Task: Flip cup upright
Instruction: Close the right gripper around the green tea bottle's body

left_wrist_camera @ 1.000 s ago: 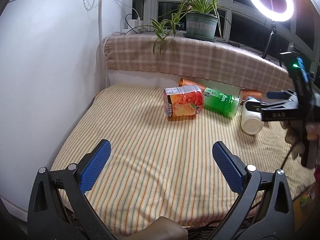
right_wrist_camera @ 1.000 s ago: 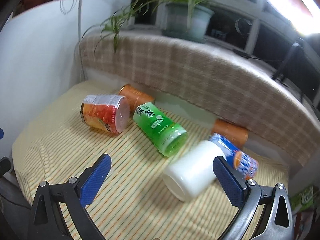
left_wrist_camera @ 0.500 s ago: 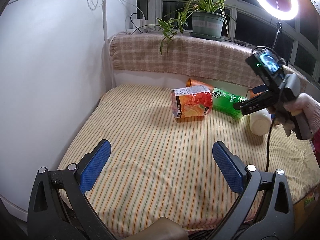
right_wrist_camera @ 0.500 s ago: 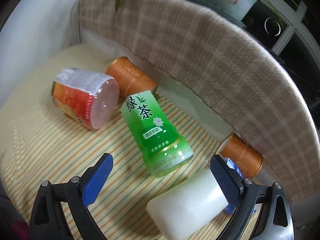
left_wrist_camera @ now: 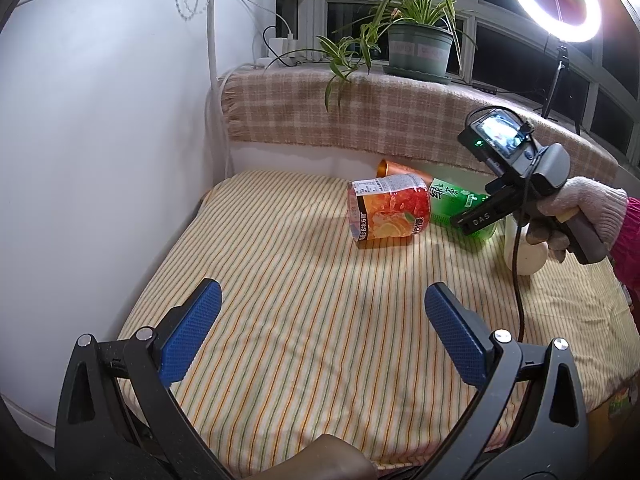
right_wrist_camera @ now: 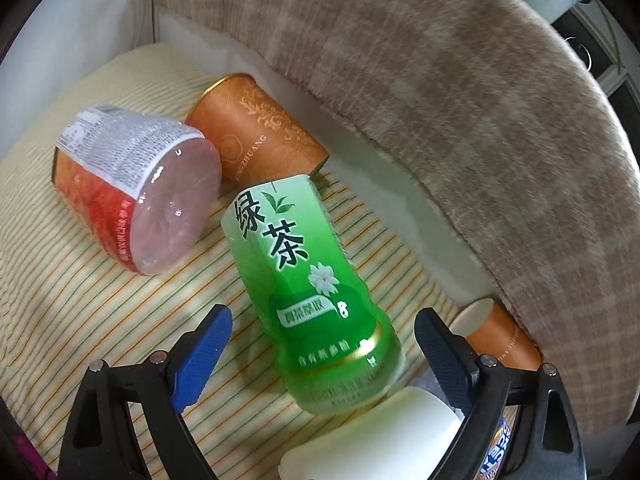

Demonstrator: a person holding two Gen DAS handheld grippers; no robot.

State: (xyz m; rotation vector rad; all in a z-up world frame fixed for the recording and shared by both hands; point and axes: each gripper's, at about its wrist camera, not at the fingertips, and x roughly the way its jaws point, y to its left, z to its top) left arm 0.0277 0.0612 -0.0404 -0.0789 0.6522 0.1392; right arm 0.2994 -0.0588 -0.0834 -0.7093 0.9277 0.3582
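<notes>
Several cups lie on their sides on the striped cloth. A green tea cup lies between the open fingers of my right gripper; neither pad touches it. It also shows in the left wrist view, partly behind the right gripper. A red fruit cup lies to its left, an orange cup behind. A white cup lies under my right finger. My left gripper is open and empty over the cloth's front.
A second orange cup lies at the right against the plaid-covered ledge. A white curved wall bounds the left. A potted plant and a ring light stand behind the ledge.
My right gripper has moved forward and down over the green tea cup, which now lies between its fingers. My left gripper has stayed almost still.
</notes>
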